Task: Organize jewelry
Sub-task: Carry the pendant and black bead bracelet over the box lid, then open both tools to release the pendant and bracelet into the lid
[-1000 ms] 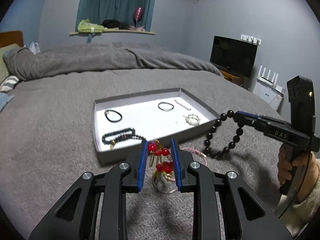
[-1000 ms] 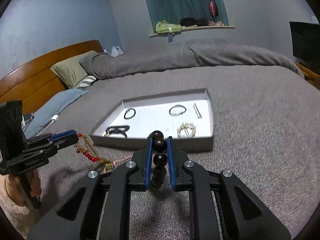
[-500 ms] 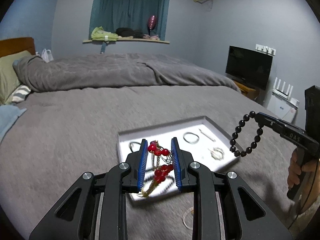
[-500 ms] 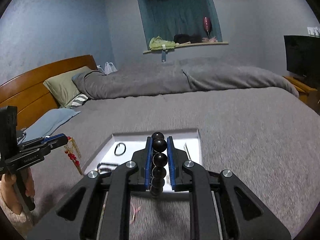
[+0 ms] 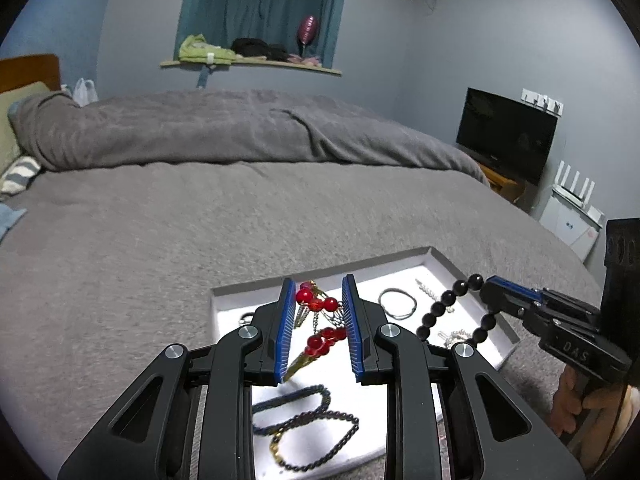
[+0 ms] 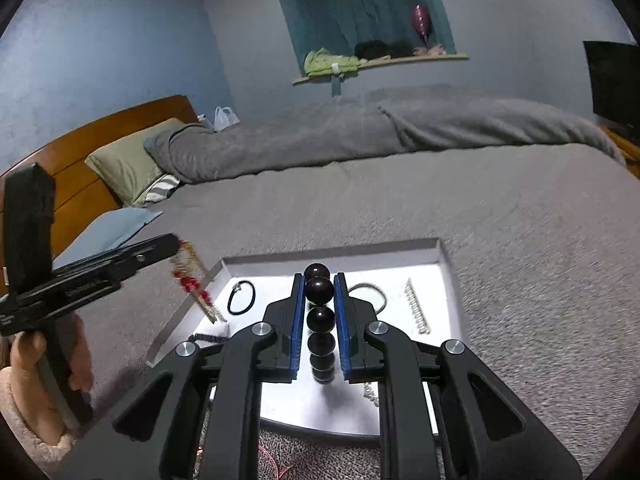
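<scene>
Left gripper (image 5: 318, 328) is clamped on the red-bead ornament (image 5: 320, 320), hanging it above the near left part of the white tray (image 5: 448, 260) on the grey bed (image 5: 200, 220). Right gripper (image 6: 319, 320) pinches the black bead bracelet (image 6: 320, 320) over the tray's middle. Inside the tray: a dark chain (image 5: 304, 420) nearest, a black band (image 6: 241, 298) far left, a silver clip (image 6: 416, 312) at its right.
</scene>
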Demonstrator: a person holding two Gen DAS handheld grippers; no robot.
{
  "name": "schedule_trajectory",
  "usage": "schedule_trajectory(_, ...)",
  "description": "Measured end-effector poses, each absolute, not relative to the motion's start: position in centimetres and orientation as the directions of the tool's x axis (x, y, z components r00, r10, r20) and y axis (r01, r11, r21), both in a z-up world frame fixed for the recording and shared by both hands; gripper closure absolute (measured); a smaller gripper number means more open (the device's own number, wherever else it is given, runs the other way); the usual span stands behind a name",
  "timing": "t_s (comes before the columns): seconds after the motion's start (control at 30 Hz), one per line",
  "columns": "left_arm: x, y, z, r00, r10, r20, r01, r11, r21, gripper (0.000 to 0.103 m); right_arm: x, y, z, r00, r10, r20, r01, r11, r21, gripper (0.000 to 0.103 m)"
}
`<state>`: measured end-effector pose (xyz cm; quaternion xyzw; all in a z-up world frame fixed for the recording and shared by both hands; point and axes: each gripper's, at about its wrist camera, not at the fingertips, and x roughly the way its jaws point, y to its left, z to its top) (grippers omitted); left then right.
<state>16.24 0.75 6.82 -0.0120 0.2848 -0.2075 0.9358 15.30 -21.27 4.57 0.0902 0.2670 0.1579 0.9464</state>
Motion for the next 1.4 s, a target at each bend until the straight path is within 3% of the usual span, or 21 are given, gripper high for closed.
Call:
schedule_trajectory(0.27, 17.7, 1.5, 5.1, 0.706, -0.472, -0.528, 0.405, 0.881, -0.246, 0.078, 14.9, -20.5, 4.3, 0.774, 0.411, -0.481, -0.303, 0.908, 0.29, 0.089)
schedule_trajectory(0.4, 18.9, 2.0, 3.5, 0.694, -0.399, -0.6, 0.344, 0.915, -0.21, 0.078, 14.7, -20.2, 3.8, 0.76, 0.395, -0.516, -0.301, 0.918, 0.26, 0.089)
schedule_trajectory(0.63, 19.8, 2.9, 2.1, 0.689, -0.32, -0.65, 0.283, 0.945, -0.166, 0.078, 15.6, -21.1, 2.5, 0.743, 0.342, -0.575, -0.25, 0.939, 0.235, 0.089)
schedule_trajectory(1.4, 20.9, 2.4, 0.0, 0.66, -0.217, -0.72, 0.264, 0.963, -0.048, 0.078, 16.5, -19.5, 0.1, 0.65, 0.337, -0.681, -0.287, 0.939, 0.191, 0.089)
